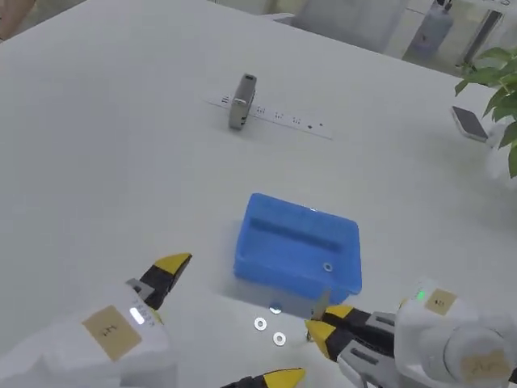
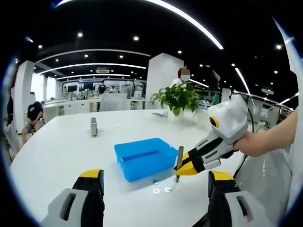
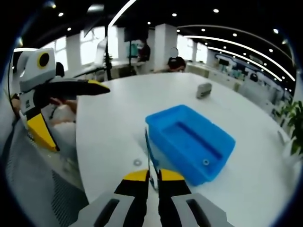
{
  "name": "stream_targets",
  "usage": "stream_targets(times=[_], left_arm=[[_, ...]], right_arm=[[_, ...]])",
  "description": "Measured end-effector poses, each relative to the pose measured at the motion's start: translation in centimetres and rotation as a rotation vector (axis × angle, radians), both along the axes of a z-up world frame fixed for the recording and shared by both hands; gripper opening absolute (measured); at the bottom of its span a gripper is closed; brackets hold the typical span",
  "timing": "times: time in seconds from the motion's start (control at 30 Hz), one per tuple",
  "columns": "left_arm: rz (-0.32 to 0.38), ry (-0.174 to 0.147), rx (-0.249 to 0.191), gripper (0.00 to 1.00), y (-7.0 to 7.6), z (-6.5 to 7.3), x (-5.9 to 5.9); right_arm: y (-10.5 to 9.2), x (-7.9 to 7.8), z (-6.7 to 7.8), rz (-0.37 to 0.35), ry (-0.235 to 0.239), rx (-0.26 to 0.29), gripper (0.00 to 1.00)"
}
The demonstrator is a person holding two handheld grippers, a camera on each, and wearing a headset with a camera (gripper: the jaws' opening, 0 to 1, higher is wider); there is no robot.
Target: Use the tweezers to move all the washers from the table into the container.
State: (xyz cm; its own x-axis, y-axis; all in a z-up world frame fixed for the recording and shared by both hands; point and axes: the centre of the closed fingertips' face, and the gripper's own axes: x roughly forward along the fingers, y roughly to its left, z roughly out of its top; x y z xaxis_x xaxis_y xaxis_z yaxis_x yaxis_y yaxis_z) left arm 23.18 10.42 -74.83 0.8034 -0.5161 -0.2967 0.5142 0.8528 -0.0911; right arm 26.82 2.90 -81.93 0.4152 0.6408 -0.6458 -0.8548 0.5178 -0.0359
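Though the tweezers blur in the head view, the right gripper pinches them between its fingers; the left gripper has fingers spread.

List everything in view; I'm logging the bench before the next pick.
Blue plastic container: one, blue, mid-table.
Metal washers: three, silver, on the table before the container.
Metal washer: one, silver, inside the container.
Thin metal tweezers: one, grey, held by the right gripper.
White power strip: one, far side, grey plug on it.
Phone: one, grey, far right.
Green plant: one, far right.
Left gripper: yellow-tipped, jaws open.
Right gripper: yellow-tipped, jaws shut on the tweezers.
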Motion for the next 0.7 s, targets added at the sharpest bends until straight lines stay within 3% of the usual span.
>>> stream_targets(times=[0.13, 0.27, 0.37, 0.5, 0.7], left_arm=[[-0.006, 0.000, -0.035, 0.94, -0.3, 0.3, -0.1], [-0.009, 0.015, -0.043, 0.95, -0.4, 0.1, -0.1], [-0.023, 0.003, -0.006, 0.94, -0.6, 0.0, -0.2], [-0.012, 0.011, -0.009, 0.94, -0.5, -0.2, -0.1], [-0.013, 0.005, -0.002, 0.94, -0.5, -0.1, -0.2]], right_arm=[[0.1, 0.0, -0.1, 0.004, 0.009, -0.009, 0.03], [0.3, 0.3, -0.1, 0.010, 0.011, -0.017, 0.03], [-0.2, -0.2, -0.1, 0.005, -0.005, -0.003, 0.03], [-0.8, -0.2, 0.0, -0.063, 0.014, 0.057, 0.03], [-1.0, -0.3, 0.0, -0.025, 0.032, 0.016, 0.03]])
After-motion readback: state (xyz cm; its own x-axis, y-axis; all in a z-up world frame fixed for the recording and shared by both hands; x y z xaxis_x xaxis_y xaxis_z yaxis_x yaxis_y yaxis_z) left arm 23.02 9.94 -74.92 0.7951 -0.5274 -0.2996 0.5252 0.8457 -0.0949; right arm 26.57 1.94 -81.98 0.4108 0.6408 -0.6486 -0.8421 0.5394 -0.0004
